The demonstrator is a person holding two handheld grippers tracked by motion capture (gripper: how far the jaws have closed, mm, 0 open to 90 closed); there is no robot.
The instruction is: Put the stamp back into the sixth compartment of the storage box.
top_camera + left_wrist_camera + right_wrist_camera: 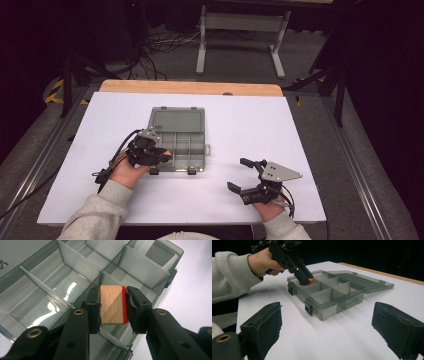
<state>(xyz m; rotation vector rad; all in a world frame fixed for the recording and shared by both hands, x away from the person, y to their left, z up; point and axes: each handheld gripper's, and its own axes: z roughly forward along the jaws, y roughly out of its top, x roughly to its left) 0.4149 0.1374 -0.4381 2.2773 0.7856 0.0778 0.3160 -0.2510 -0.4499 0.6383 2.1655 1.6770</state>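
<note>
The white table carries everything here, and on it lies my clear grey organizer box, lid folded flat behind it, dividers splitting it into small compartments. My left gripper hangs over the box's near left corner, jaws pinching a small wooden block with one red face. My right gripper rests well apart on the bare table at the right, jaws spread wide with nothing between them.

I judge the block light, stiff and dry: plain wood, unlikely to crush or slip against the rubber pads. The grip across its two broad flat sides, one of them the red one, seems the sound place to hold. The box is thin plastic and probably slides easily if nudged.

The left gripper view gives me the wood grain, the red edge and the divider just beneath the block. The right gripper view gives the side profile: the block dipping at the rim of a corner compartment, and the latches on the box's front wall.
</note>
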